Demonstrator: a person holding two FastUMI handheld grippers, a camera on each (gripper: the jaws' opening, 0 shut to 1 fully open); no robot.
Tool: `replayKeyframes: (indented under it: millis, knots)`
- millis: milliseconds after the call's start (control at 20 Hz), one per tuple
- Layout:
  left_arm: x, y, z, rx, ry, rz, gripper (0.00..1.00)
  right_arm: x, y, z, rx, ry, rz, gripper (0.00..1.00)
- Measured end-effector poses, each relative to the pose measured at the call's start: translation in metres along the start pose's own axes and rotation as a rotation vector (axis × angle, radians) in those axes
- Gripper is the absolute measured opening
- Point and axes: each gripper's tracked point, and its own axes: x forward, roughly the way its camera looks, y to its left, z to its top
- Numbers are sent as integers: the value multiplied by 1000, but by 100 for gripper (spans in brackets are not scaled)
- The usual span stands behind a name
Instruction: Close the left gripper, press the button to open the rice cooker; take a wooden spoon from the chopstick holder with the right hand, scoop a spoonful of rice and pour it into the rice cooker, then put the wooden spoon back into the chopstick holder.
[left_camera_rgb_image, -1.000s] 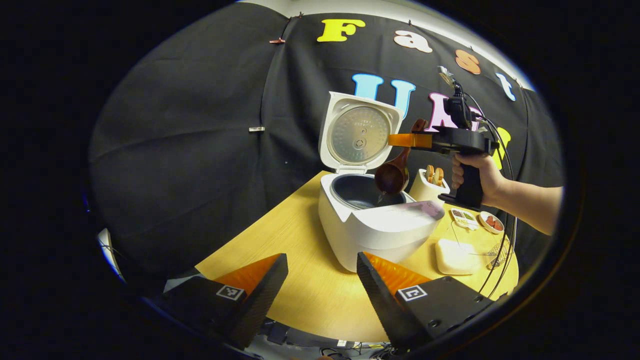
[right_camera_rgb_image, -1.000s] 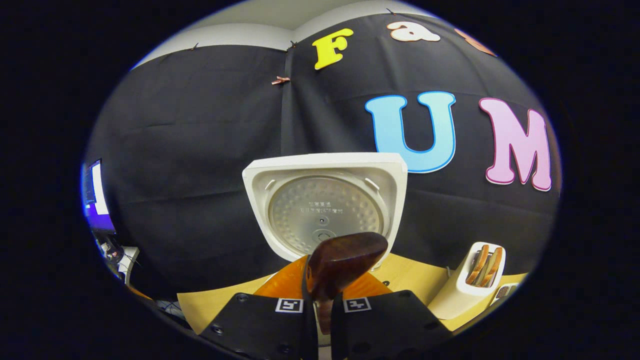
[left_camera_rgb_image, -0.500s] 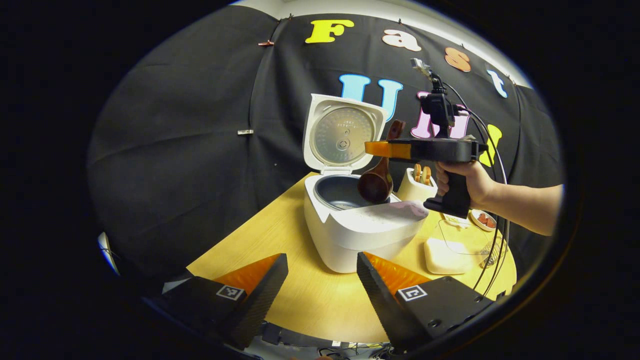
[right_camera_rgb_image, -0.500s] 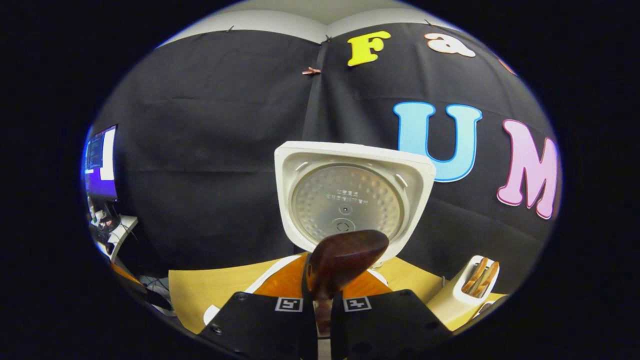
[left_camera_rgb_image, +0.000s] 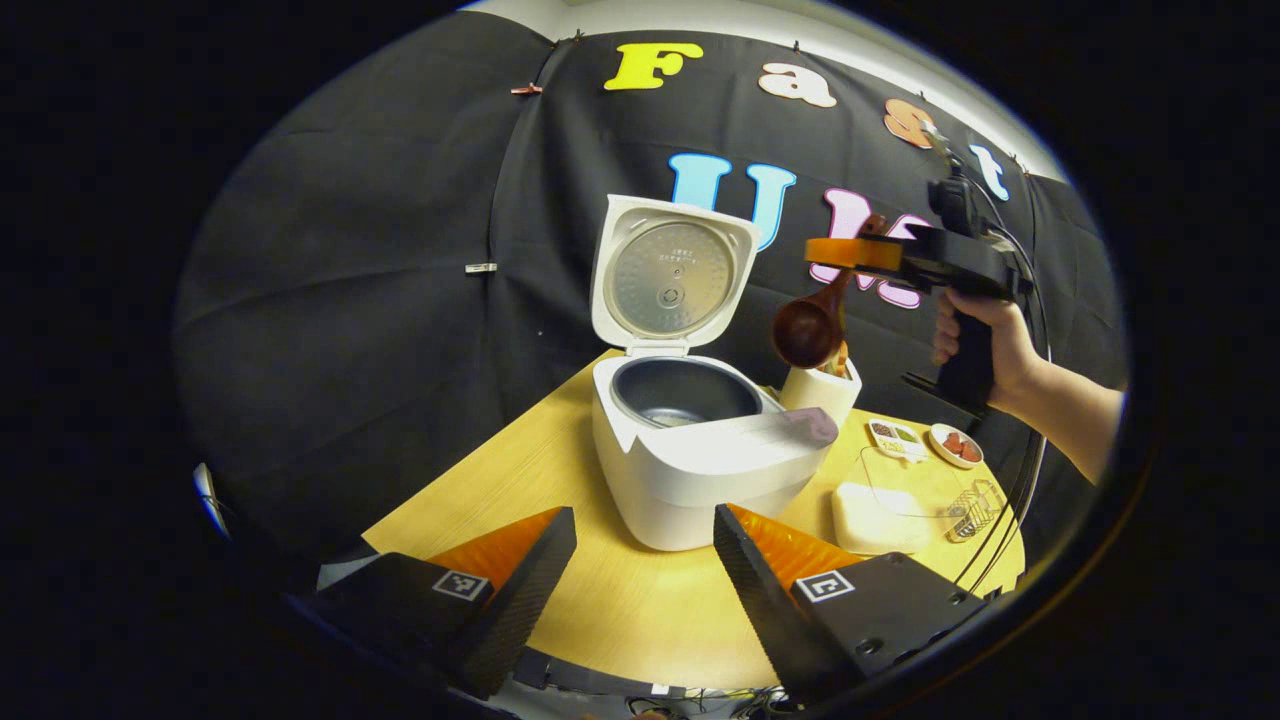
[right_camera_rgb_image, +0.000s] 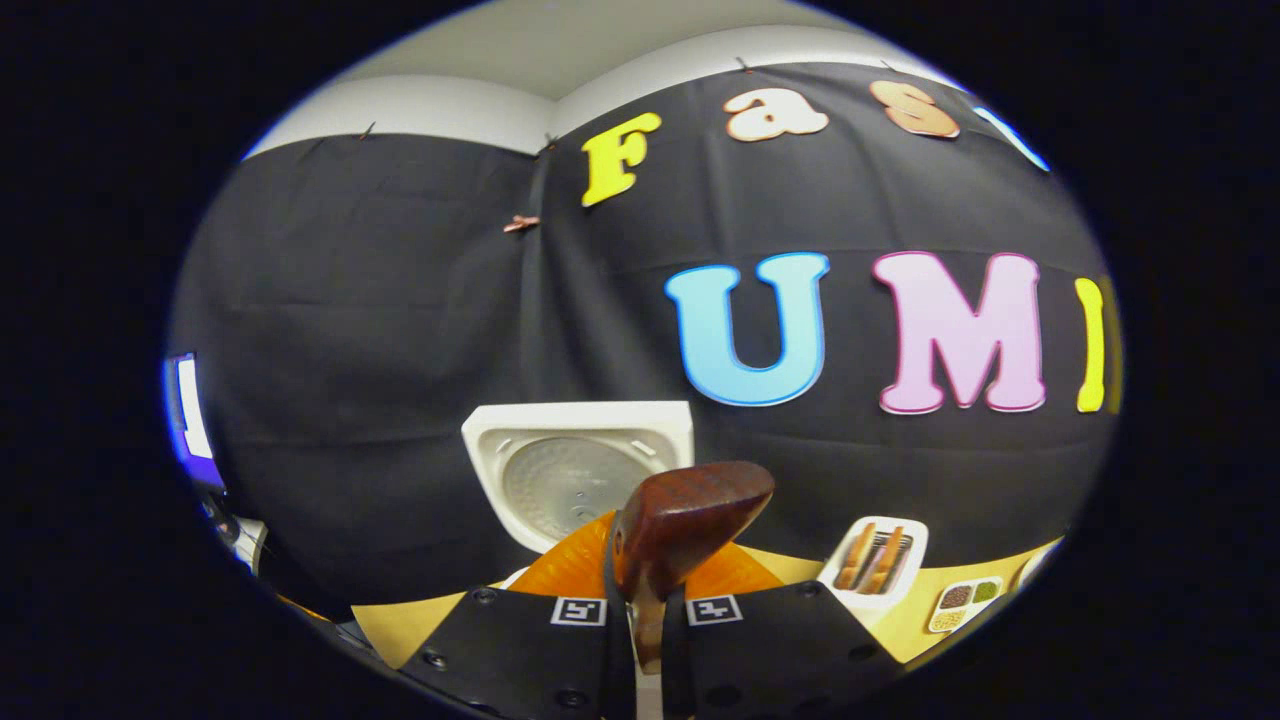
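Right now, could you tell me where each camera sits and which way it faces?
Left gripper view: rides the left gripper, low at the table's near edge, facing the open rice cooker; the right gripper and hand show beyond.
Right gripper view: rides the right gripper, raised, facing the wall; its fingers clamp the wooden spoon.
Shared: cooker lid, spoon, chopstick holder.

Chopstick holder (left_camera_rgb_image: 820, 390) stands just right of rice cooker (left_camera_rgb_image: 690, 450) on table (left_camera_rgb_image: 480, 480).

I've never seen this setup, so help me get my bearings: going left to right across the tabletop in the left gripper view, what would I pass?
rice cooker → chopstick holder → divided white dish → small round dish
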Motion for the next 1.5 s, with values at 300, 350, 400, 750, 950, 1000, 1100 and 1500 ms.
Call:
replayKeyframes:
  millis: [300, 350, 400, 750, 950, 1000, 1100, 1500]
  knots:
    - [11, -48, 20, 6, -17, -68, 96, -92, -135, 35, 24, -50, -246, 14]
    - [13, -55, 22, 7, -20, -75, 96, -108, -160, 35, 27, -53, -292, 14]
    - [15, -63, 24, 6, -22, -79, 96, -128, -185, 34, 35, -50, -341, 14]
    - [30, -111, 29, 5, -13, -84, 95, -242, -295, -13, 133, 39, -560, 14]
    - [34, -131, 36, 12, -12, -74, 96, -281, -329, -53, 196, 117, -613, 14]
    - [34, -134, 39, 12, -14, -63, 96, -287, -335, -64, 209, 133, -621, 14]
    - [33, -137, 47, 5, -34, -28, 96, -296, -346, -84, 237, 163, -638, 14]
    - [23, -160, 68, -21, -69, 47, 95, -311, -366, -169, 365, 282, -681, 14]
